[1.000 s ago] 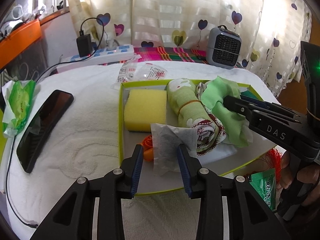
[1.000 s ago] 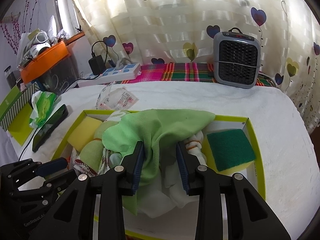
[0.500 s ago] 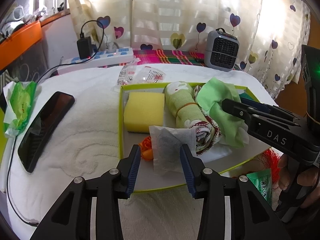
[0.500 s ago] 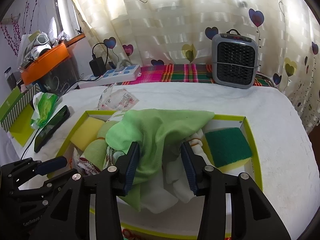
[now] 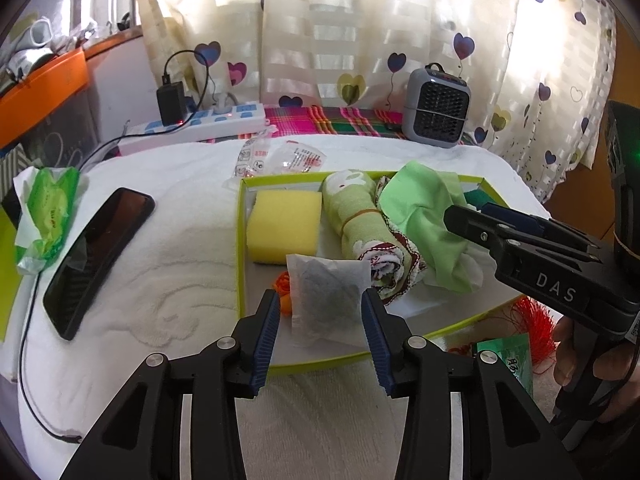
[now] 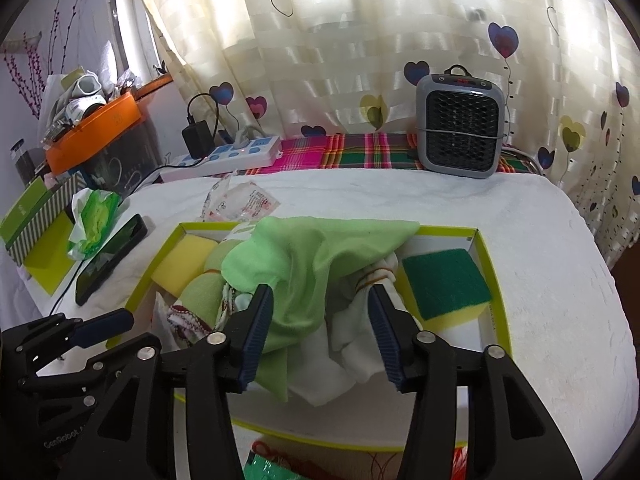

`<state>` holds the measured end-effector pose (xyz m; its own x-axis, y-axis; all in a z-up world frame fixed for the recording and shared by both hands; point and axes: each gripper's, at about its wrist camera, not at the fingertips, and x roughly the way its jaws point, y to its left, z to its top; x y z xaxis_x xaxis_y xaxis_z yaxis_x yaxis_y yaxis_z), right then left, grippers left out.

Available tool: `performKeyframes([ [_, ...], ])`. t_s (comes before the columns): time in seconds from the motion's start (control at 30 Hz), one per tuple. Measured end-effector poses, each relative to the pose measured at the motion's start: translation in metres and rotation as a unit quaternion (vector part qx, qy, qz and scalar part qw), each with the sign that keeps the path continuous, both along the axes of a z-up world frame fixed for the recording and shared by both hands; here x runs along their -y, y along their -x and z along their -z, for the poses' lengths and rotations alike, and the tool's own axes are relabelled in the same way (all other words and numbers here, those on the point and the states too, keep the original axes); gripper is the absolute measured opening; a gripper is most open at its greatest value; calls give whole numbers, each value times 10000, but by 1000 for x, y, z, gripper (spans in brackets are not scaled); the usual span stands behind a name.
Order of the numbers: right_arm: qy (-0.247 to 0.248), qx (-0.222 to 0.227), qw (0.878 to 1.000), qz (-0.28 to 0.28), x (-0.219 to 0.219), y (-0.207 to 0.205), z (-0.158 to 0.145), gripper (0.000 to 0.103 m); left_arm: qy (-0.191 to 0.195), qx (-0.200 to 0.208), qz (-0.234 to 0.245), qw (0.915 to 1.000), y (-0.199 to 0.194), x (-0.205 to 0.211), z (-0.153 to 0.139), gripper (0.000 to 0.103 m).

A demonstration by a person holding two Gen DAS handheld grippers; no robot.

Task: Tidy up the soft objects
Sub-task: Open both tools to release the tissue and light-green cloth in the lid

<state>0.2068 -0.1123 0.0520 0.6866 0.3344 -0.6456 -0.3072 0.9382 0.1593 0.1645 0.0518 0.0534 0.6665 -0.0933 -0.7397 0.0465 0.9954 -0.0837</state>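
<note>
Left wrist view, left gripper (image 5: 320, 312): jaws apart, holding nothing; the sachet (image 5: 326, 300) lies between the blue pads, neither pressing on it.
Right wrist view, right gripper (image 6: 320, 328): jaws opening, pads clear of the green cloth (image 6: 316, 264) and white cloth (image 6: 352, 332) heaped between them.
Landmark: the lime-rimmed tray (image 5: 240, 240) on the white towel.
Sachet: on the tray floor at its near edge, partly covering something orange.
Rolled towel (image 5: 360, 228): mid-tray, bound by a band, just beside the yellow sponge (image 5: 284, 230).
Green cloth: mid-tray, draped over the roll's neighbours, touching the white cloth.
Green-topped sponge (image 6: 444, 284): far-right corner of the tray.
Phone (image 5: 96, 256): outside the tray, well to its left.
Handling, sachet: likely light, limp and thin; a pinch across its flat middle suits it, gently, as the paper may tear.
Handling, cloths: soft and floppy; gather a thick fold, or they will trail and snag.
Handling, sponges: springy; squeeze across the sides.
</note>
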Motion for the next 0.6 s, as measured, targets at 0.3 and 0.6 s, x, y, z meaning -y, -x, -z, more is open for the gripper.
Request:
performKeyframes([
  [0.3,-29,32,10000,15,4,15,-4,55,4,41,-2,10000,13,3,-6,41],
  [0.6,-4,74,10000,58,13,37,-7,55,-10,98,-1,10000,30,8,-11,41],
])
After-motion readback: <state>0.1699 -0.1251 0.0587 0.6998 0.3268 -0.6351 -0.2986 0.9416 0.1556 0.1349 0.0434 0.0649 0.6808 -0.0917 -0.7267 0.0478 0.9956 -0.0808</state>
